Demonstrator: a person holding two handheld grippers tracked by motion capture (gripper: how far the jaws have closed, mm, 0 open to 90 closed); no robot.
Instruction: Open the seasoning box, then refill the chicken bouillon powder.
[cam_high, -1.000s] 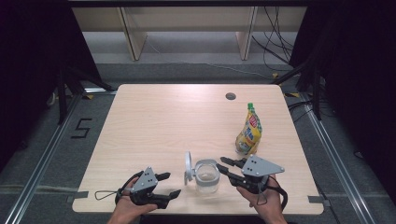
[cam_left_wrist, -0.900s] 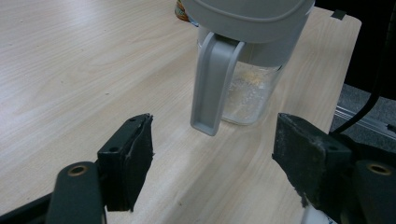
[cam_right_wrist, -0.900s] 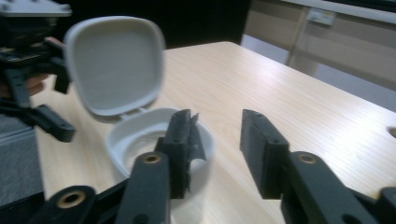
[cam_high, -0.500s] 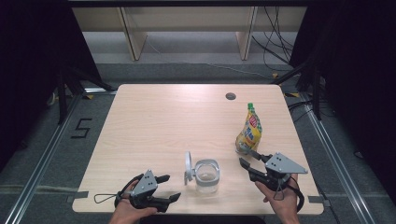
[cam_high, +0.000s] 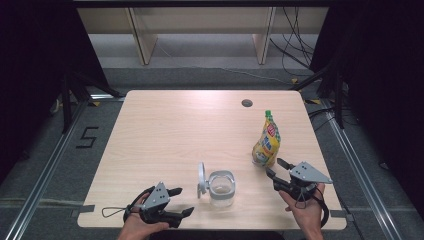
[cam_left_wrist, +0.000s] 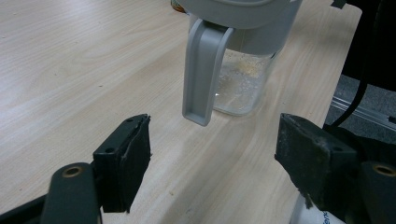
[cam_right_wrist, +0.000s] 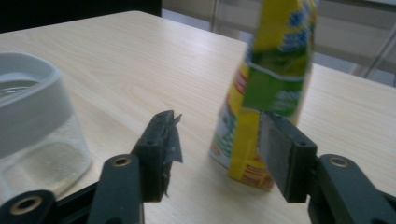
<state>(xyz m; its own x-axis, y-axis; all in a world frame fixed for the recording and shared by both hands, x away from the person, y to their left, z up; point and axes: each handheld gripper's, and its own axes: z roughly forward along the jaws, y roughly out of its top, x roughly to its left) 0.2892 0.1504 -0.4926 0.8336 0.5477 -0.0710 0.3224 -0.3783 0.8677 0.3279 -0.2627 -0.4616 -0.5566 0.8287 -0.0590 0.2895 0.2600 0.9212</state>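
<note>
Reaching for yellow pouch (cam_high: 266, 144): right gripper (cam_high: 274, 168), jaws just opening, empty, near it. Left gripper (cam_high: 178, 202) wide, empty, facing jar (cam_high: 221, 188). Next: straddle pouch, close.

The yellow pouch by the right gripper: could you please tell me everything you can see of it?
The yellow pouch is a soft stand-up pack with a green cap on its narrow top and red, green and blue print on the front. It stands upright on the wooden table near the right edge, right of the clear jar. The right gripper points at its base with open jaws; nothing touches the pouch but the table.
</note>
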